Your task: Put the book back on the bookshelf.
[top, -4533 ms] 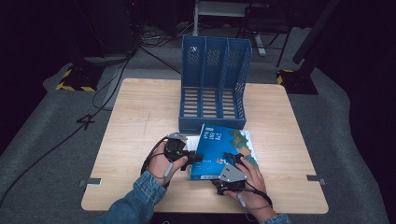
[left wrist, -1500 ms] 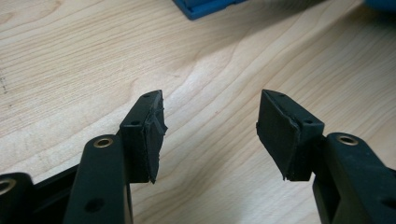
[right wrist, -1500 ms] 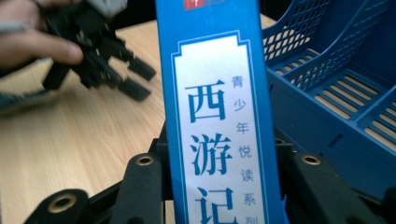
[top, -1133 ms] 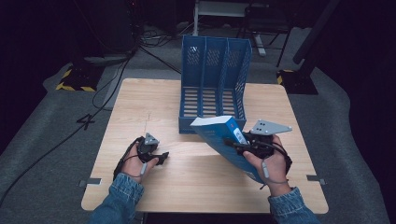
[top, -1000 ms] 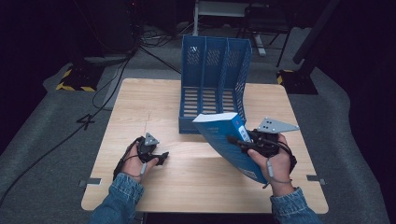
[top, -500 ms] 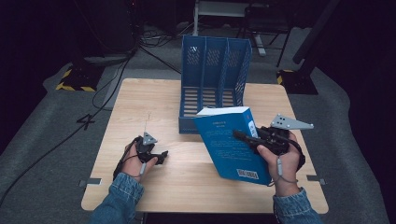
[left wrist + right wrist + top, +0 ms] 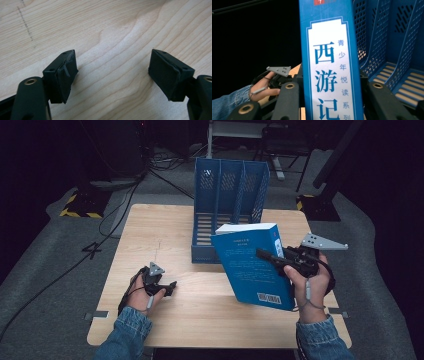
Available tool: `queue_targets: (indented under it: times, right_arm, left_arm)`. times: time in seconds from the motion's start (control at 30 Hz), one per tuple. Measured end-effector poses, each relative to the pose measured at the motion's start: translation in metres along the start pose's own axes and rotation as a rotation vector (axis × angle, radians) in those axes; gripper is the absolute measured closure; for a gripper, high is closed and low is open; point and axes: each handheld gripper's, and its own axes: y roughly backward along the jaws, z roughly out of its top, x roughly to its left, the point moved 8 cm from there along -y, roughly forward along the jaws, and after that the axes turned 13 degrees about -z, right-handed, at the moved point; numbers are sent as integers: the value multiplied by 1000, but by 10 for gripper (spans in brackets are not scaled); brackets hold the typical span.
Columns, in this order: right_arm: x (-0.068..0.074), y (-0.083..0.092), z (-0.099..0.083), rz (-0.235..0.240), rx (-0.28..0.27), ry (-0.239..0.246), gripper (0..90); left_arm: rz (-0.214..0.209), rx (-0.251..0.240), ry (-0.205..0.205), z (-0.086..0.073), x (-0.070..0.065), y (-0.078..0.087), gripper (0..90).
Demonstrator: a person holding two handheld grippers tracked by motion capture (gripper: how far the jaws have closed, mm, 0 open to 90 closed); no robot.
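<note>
Right gripper [image 7: 270,257] is clamped on the spine of one thick blue paperback book [image 7: 252,267], holding it up off the light wooden table [image 7: 165,227], roughly upright with a lean, just in front of the blue plastic slotted file rack [image 7: 230,185]. From the right gripper view the book's spine [image 7: 329,62] sits between the two black jaws, white label with blue Chinese characters, but the bottom of the label is cut off by the frame and the small red mark at the top is cropped too. From above there's small print on the cover, too fine to read, and a barcode near the lower corner. The book also hides part of the rack's front edge and the gripper's far jaw.

Left gripper [image 7: 167,287] sits low over the table near the front left, jaws spread wide with nothing between them, just bare wood grain [image 7: 112,50] in the left gripper view. Can't tell if it actually touches the tabletop.

Count: one book, one rack with three slots, two grippers, one table. Dark floor around it has several cables [image 7: 125,215] trailing off into shadow, hard to count
</note>
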Motion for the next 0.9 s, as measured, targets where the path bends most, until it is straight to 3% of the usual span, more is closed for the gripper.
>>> queue_targets:
  times: [0.17,0.9]
  right_arm:
    - [-5,-4,16,-28,-11,22,620]
    - [-41,-38,78,-71,-53,-15,619]
  left_arm:
    - [10,-1,12,-4,2,5,234]
    - [18,1,23,-5,4,5,216]
